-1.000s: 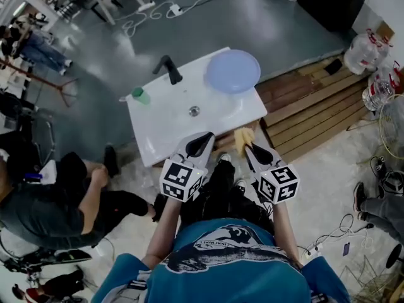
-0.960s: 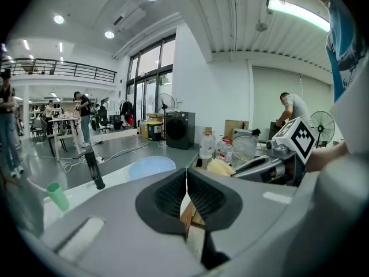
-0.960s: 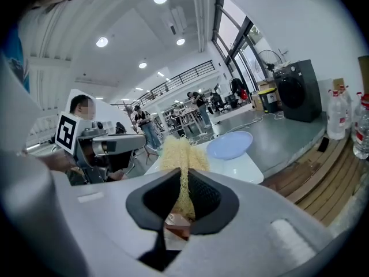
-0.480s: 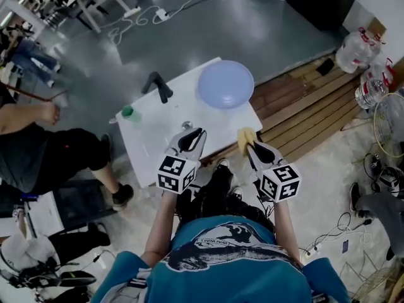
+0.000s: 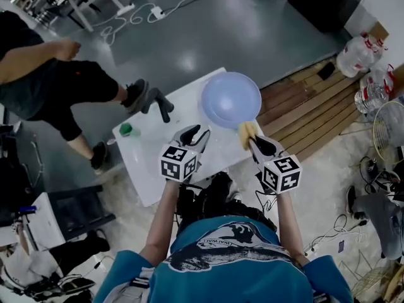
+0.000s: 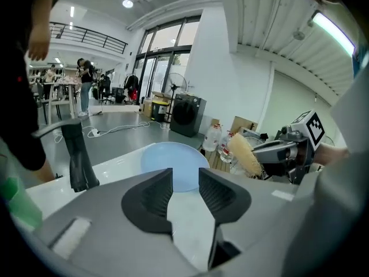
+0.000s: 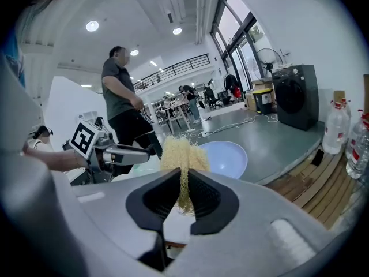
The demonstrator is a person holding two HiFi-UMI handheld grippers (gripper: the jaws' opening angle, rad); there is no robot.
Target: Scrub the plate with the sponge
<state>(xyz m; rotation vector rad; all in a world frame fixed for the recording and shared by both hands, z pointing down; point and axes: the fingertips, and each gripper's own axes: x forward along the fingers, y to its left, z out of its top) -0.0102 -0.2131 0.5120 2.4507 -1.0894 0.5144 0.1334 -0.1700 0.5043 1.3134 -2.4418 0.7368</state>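
A pale blue plate (image 5: 231, 99) lies on the far right corner of the white sink top (image 5: 151, 163); it also shows in the left gripper view (image 6: 173, 161) and the right gripper view (image 7: 225, 157). My right gripper (image 5: 251, 141) is shut on a yellow fibrous sponge (image 5: 245, 132), squeezed flat between the jaws (image 7: 183, 165), just short of the plate's near rim. My left gripper (image 5: 193, 134) hovers over the sink top, left of the plate. Its jaws (image 6: 184, 184) have just been opening and stand apart with nothing between them.
A black faucet (image 5: 161, 105) and a green bottle (image 5: 128, 130) stand at the sink top's left side. A person (image 5: 50, 74) walks past on the far left. Wooden pallets (image 5: 315, 109) and water jugs (image 5: 353, 52) lie to the right. Cables cross the floor.
Both grippers have moved forward over the sink top toward the plate. The left jaws have parted. A bystander has stood up and walked along the left side.
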